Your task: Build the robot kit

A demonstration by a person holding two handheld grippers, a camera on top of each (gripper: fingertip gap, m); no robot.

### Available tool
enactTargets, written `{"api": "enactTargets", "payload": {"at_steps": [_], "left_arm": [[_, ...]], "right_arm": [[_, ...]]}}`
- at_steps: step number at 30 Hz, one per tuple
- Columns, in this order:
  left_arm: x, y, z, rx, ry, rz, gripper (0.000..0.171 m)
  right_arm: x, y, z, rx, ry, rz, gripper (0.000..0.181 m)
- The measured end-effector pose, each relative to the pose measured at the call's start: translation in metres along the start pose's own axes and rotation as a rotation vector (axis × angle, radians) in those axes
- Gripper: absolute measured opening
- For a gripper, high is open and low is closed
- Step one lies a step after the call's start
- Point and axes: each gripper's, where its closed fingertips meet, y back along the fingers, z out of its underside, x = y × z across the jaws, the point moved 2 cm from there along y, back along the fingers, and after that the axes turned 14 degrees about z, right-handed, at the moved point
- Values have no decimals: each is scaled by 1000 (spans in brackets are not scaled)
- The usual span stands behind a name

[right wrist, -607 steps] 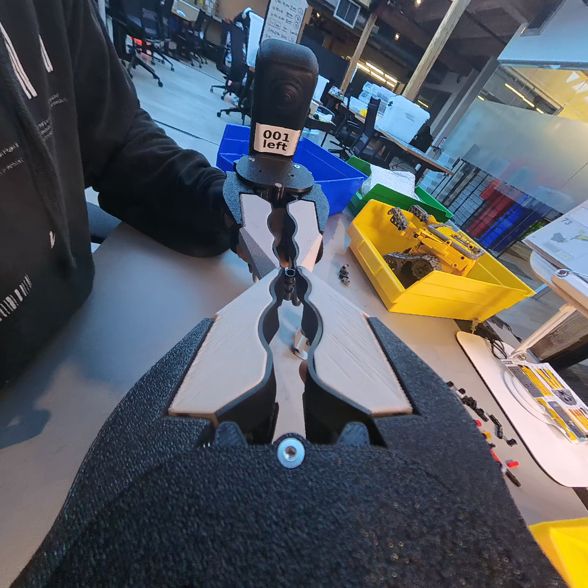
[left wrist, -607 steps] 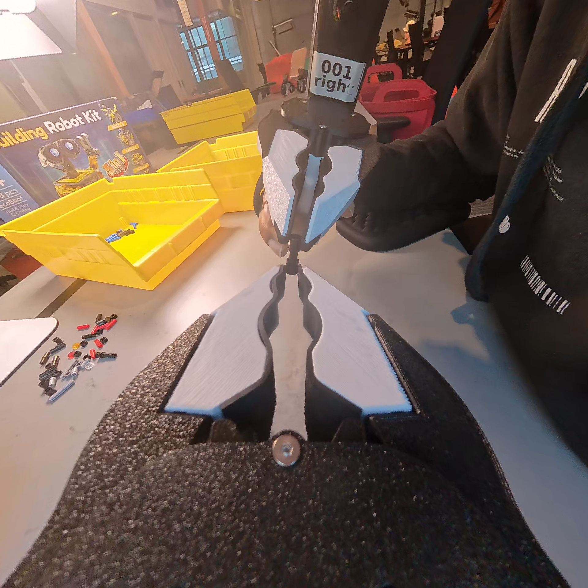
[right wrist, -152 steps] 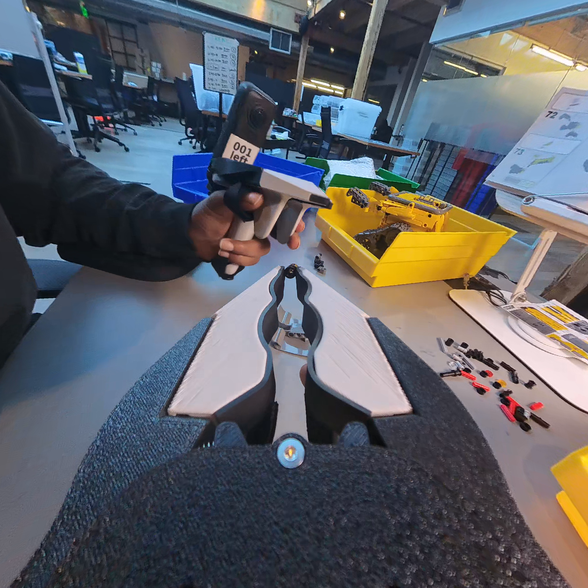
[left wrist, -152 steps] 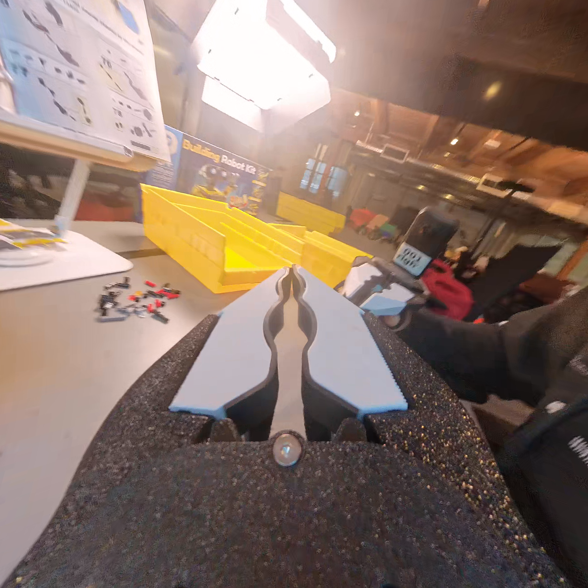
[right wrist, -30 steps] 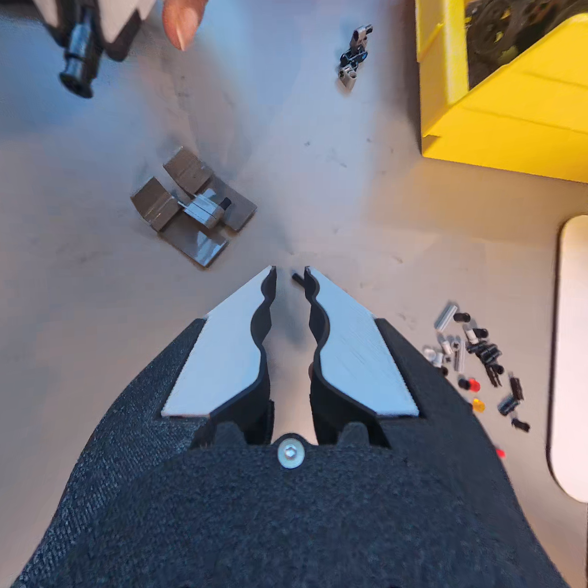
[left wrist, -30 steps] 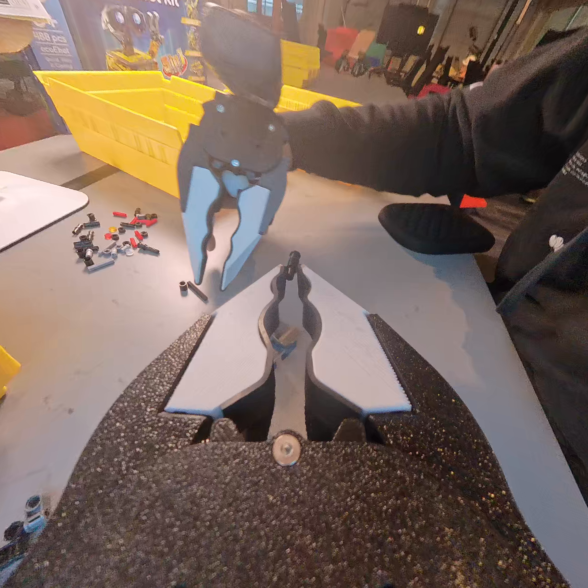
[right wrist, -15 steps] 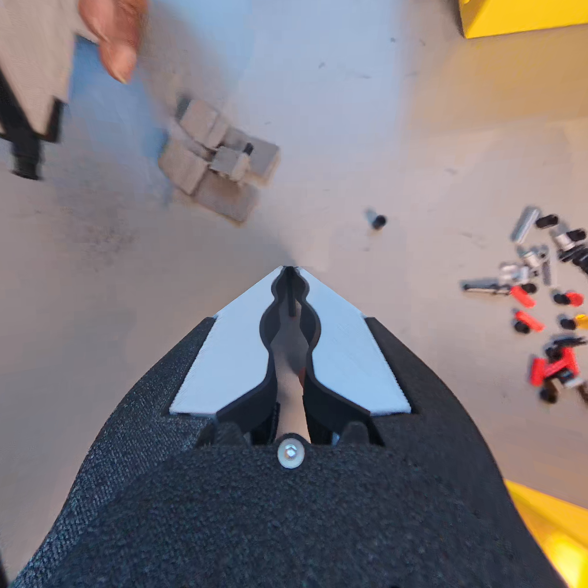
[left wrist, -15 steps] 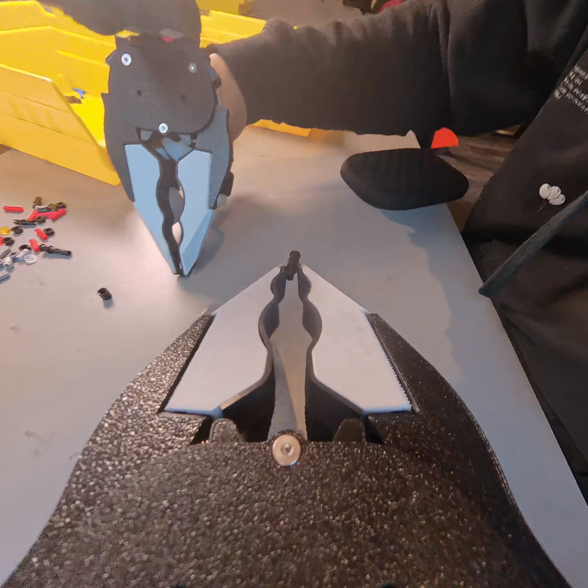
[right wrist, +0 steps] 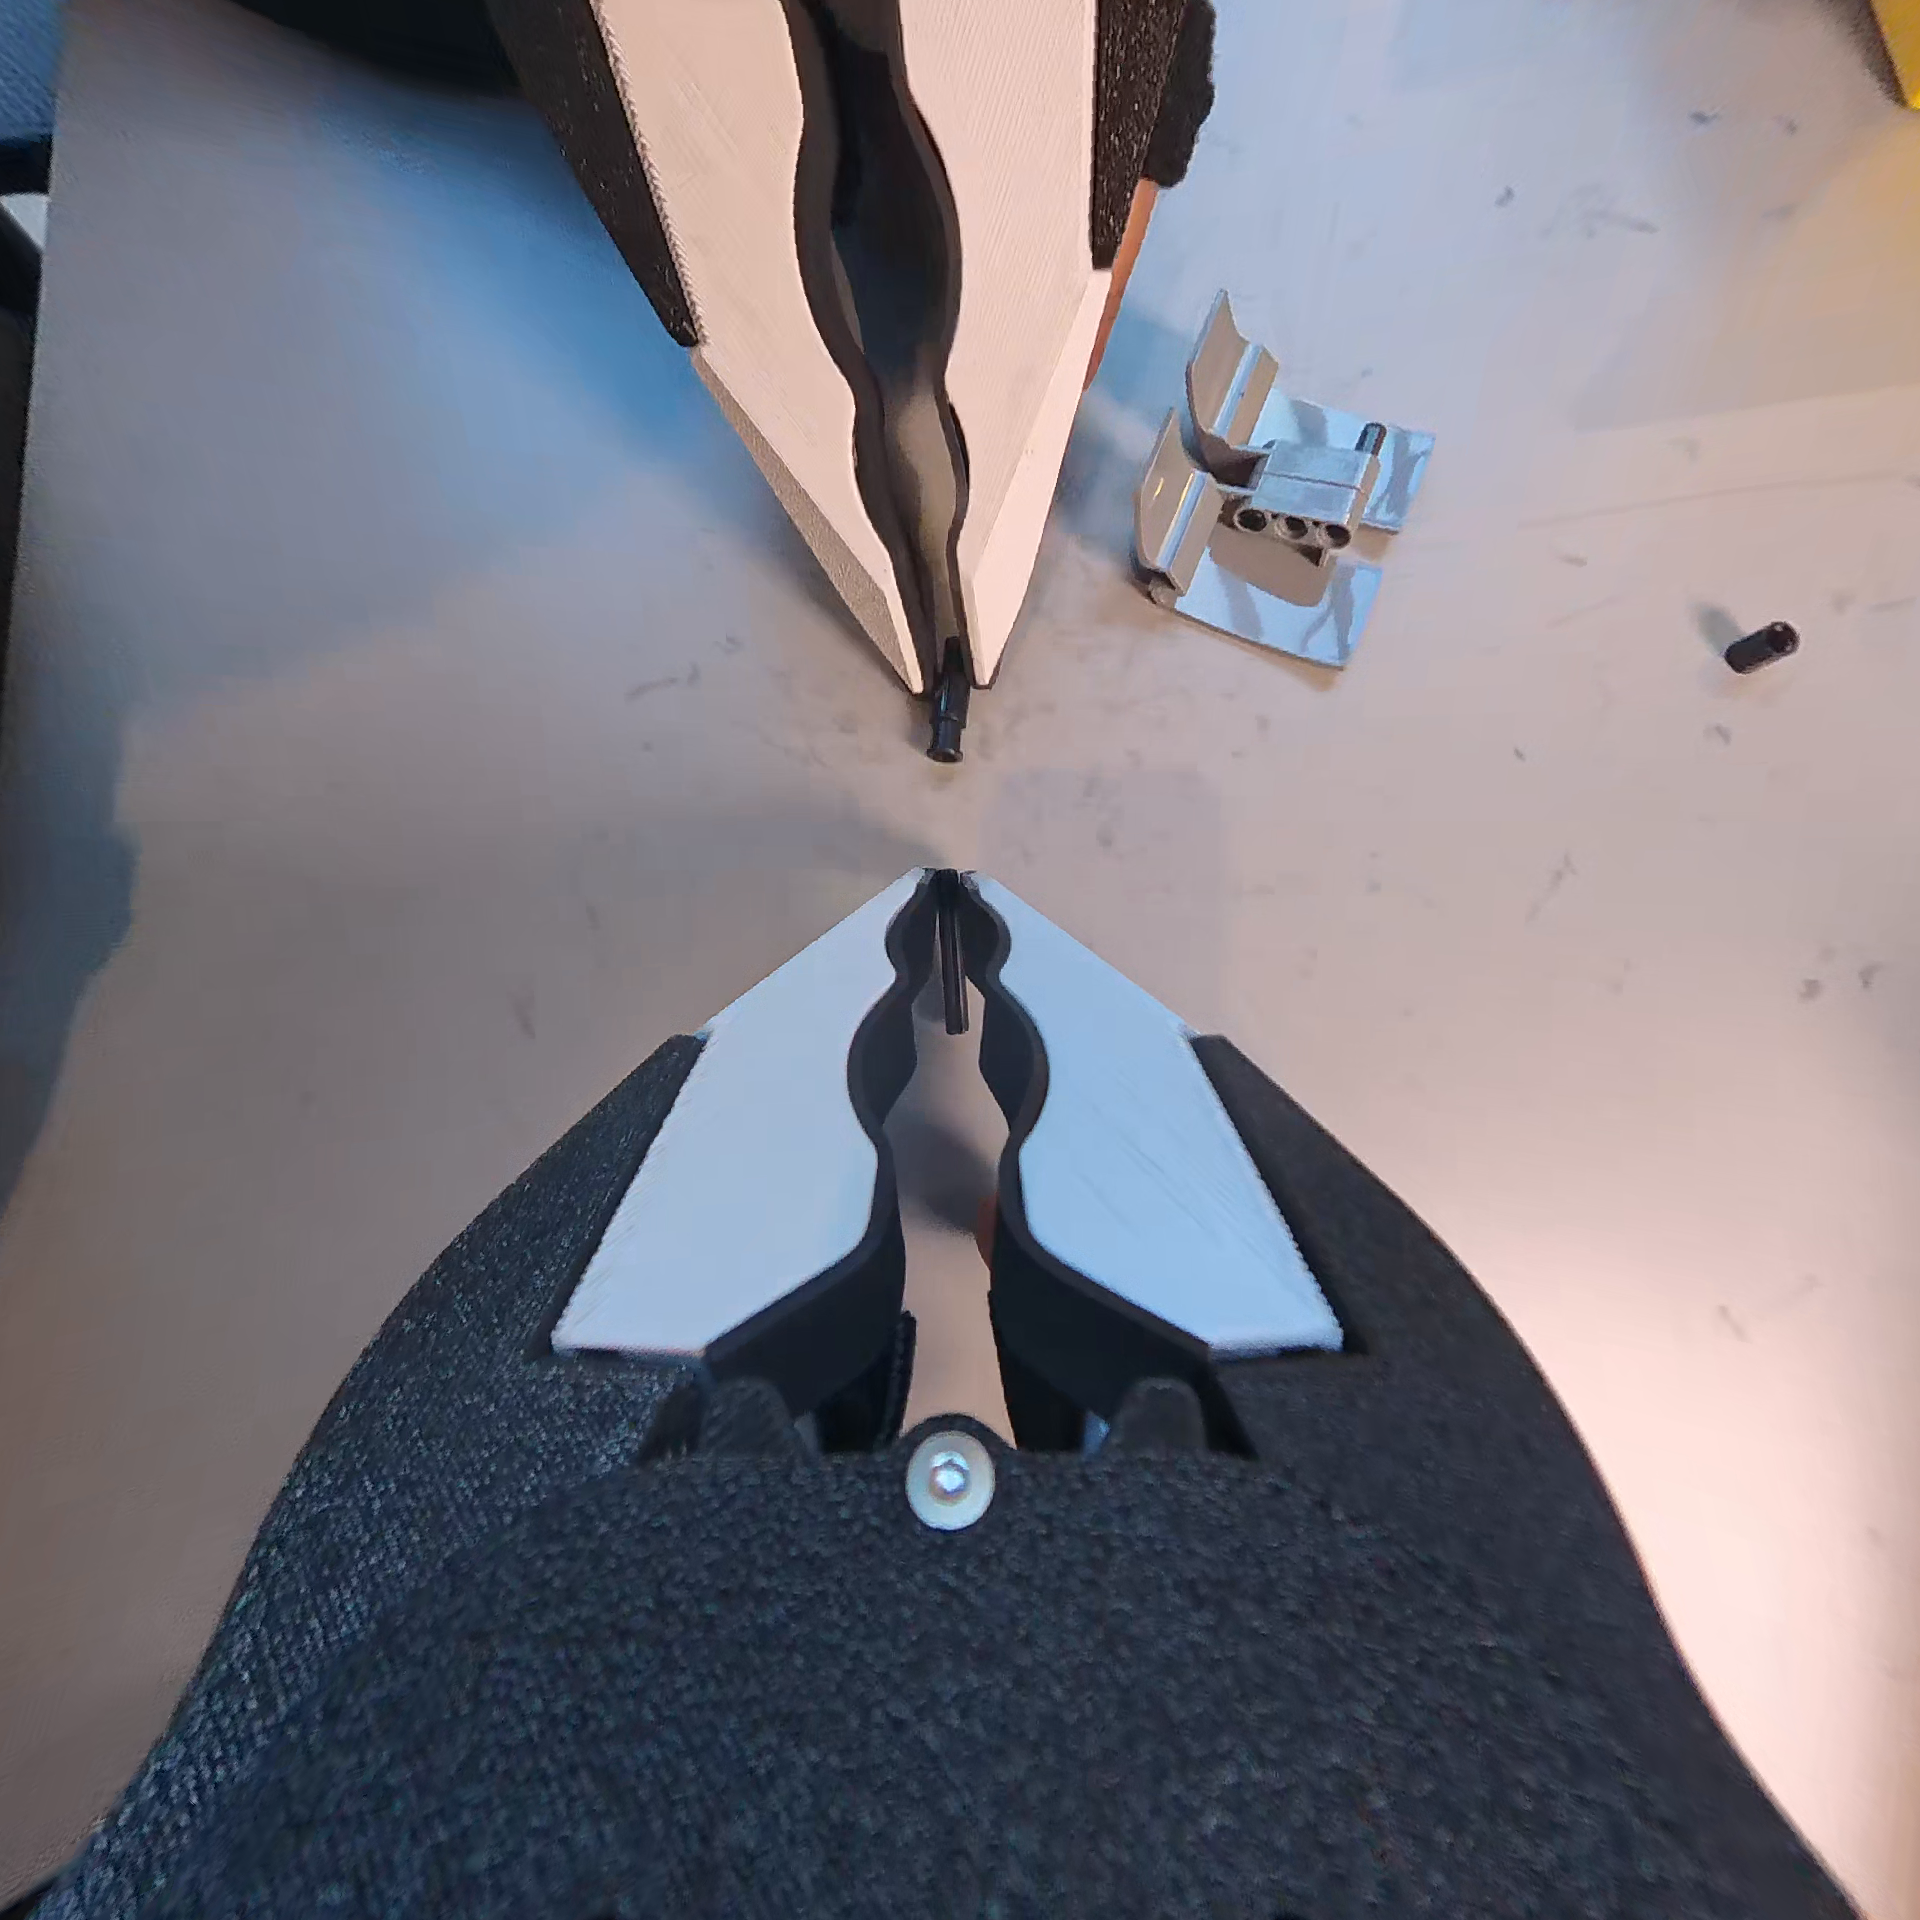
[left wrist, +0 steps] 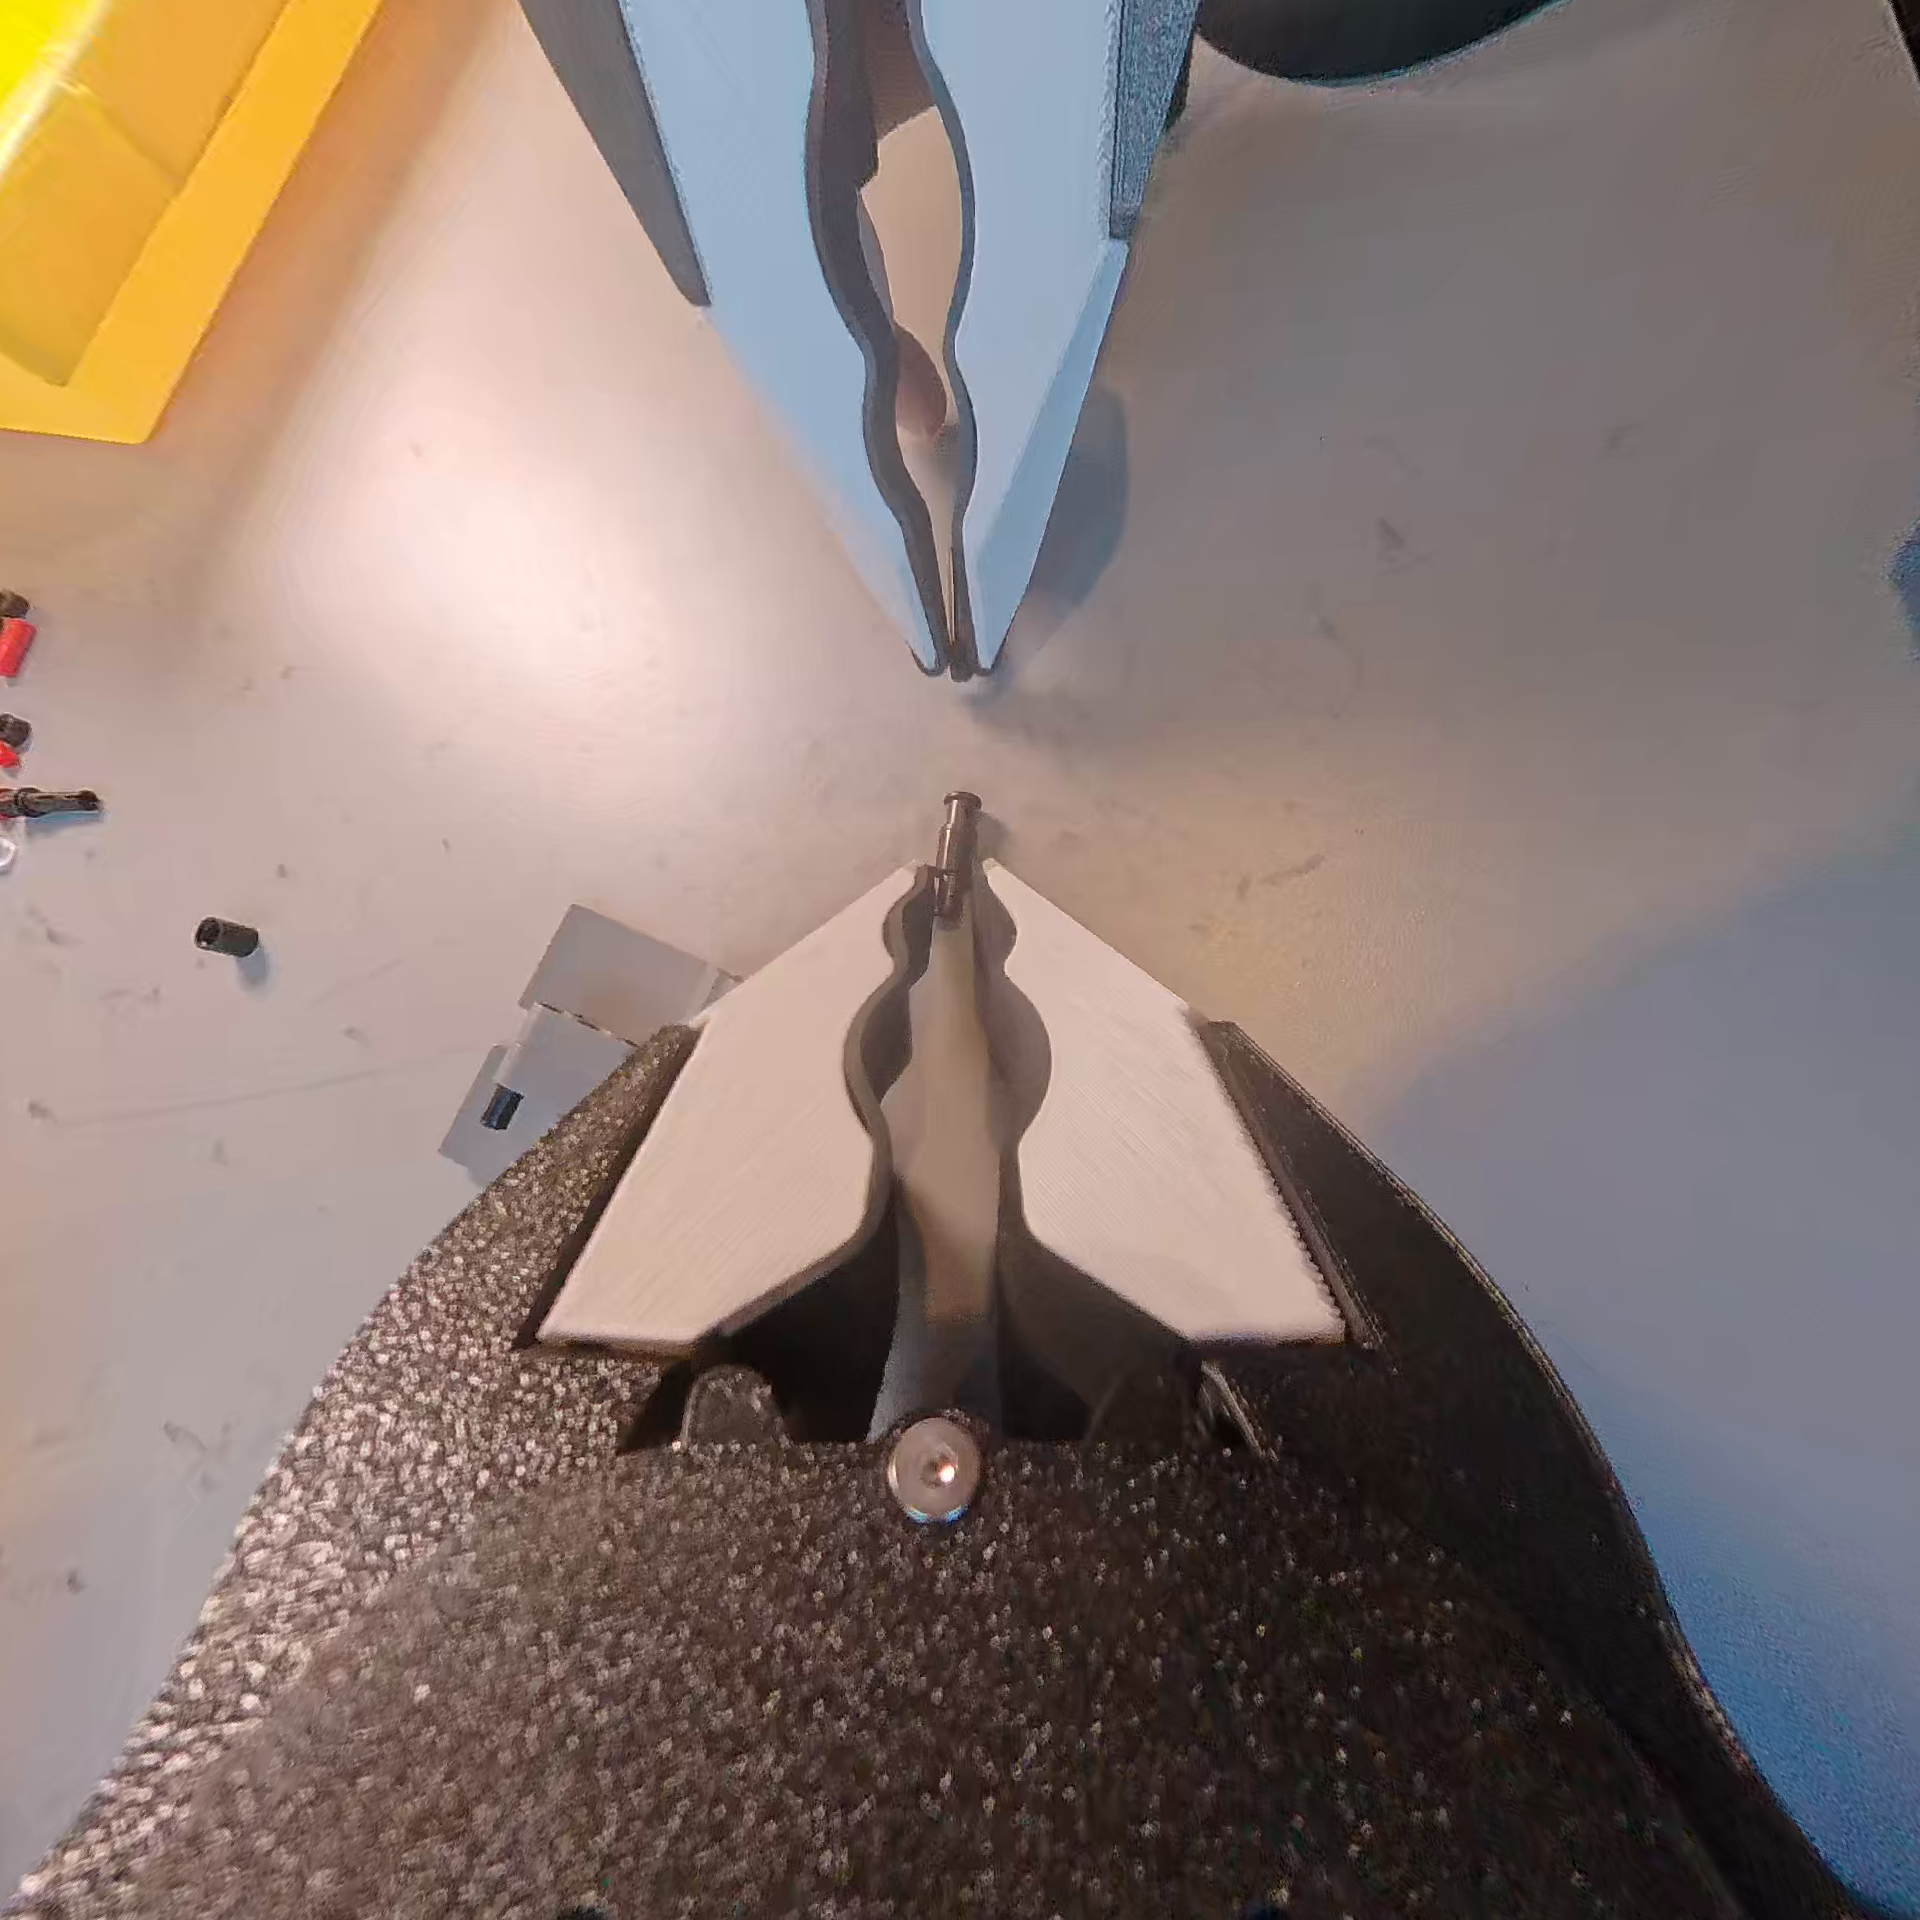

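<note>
Now: both grippers tip to tip over the table (left wrist: 1455, 623).
Left gripper (left wrist: 948, 883) pinches a black pin (left wrist: 948, 847); right gripper (right wrist: 943, 883) pinches a thin black rod (right wrist: 950, 977). Either could slip if misaligned.

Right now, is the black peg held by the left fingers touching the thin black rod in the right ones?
Apart. The right wrist view shows bare table between the black peg and the thin black rod; the left wrist view shows that gap too.

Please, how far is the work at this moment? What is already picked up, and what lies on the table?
Done: each claw has closed on a part. In hand: the left claw grips a black pin; the right claw grips a thin black rod; the tips face each other, apart. Left: the silver piece, a black sleeve and small loose parts lie on the table, untouched.
</note>
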Motion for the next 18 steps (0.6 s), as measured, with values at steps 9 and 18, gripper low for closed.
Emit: {"api": "enactTargets", "payload": {"at_steps": [9,18], "left_arm": [[-4,19,-23,241,194,79,14],[-12,47,-57,695,575,355,17]], "right_arm": [[5,2,-23,166,53,84,4],[14,45,-63,527,146,262,4]]}}
